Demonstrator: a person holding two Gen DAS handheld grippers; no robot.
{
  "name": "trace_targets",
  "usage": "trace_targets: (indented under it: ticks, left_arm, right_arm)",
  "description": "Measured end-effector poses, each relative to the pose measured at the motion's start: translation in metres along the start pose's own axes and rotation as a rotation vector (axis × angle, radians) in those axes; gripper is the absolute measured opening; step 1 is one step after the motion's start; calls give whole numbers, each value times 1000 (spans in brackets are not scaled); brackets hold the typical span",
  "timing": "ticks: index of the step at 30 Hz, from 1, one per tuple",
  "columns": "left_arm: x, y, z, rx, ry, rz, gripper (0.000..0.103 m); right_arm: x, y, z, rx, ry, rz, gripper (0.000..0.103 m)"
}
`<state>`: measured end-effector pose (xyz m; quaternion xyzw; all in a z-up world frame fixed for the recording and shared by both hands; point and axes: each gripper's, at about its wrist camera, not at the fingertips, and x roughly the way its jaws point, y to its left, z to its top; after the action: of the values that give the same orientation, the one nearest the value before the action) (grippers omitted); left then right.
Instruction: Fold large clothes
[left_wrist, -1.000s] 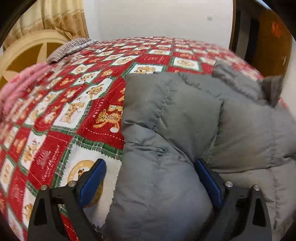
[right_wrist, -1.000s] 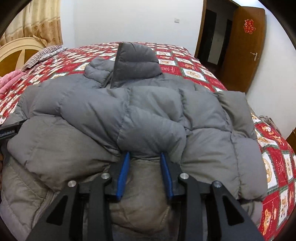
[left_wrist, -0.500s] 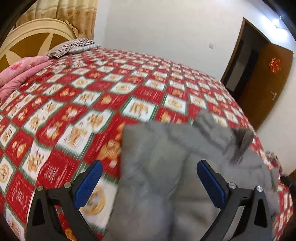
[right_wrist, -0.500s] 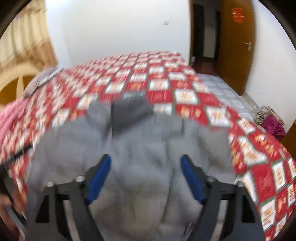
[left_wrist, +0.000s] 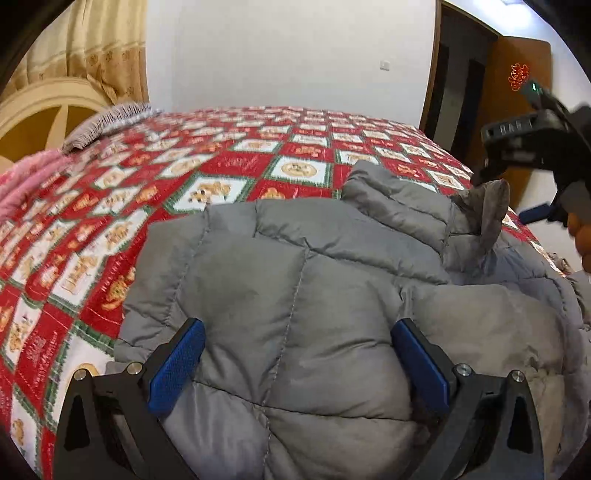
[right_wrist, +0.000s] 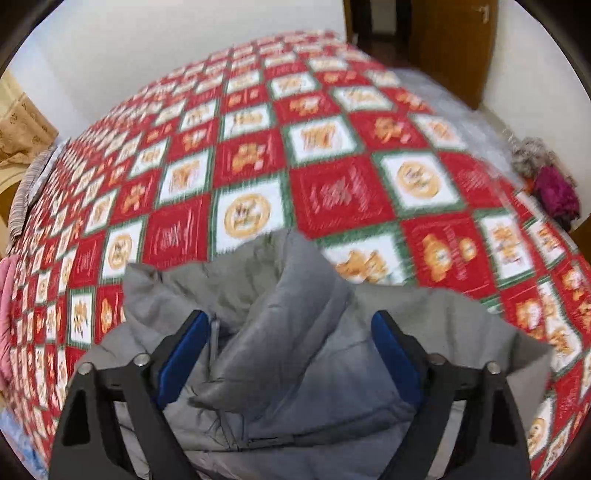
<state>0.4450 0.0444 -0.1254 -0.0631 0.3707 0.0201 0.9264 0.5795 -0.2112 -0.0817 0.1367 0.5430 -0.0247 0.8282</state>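
A grey puffer jacket lies folded on a bed with a red, white and green patterned cover. My left gripper is open, its blue pads wide apart above the jacket's quilted body. My right gripper is open above the jacket's collar; this view is blurred. The right gripper also shows in the left wrist view, raised above the collar at the far right.
A cream headboard, pink bedding and a striped pillow are at the left. A brown door stands at the right. Clothes lie on the floor beside the bed.
My right gripper opened, let go of the jacket's fold and lifted toward the collar. My left gripper stayed open and rose, then came back down over the jacket.
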Motion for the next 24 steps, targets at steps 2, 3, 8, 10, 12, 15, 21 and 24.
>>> trace_targets:
  ticks: [2,3,8,10,12,15,21,24]
  left_arm:
    - [3,4,1,-22,15,-22,102]
    - [4,7,1,-34,18,-35,102]
    - [5,8,0,-49,21,-51,102]
    - [4,8,0,-53,20,-64,102]
    - [-3,12,2,-64,16,-107,102]
    - [-28,16,12,-83,-17,-169,102]
    - [-41,-22,78,1,-37,-180,102]
    - [-15,-66,101,106,31,-197,102]
  right_arm:
    - [2,-7,-9,0,42,-7,43]
    - [-1,-13,-14,10,59,4,19]
    - [-32,-41,-44,75,10,27,17]
    - [-33,-55,-64,113,-16,23,17]
    - [-22,-68,-83,163,-33,30,17]
    - [-7,-78,-102,194,-125,86,15]
    - [-12,-59,-122,73,-320,21,16]
    - [-16,-71,-123,113,-339,82,16]
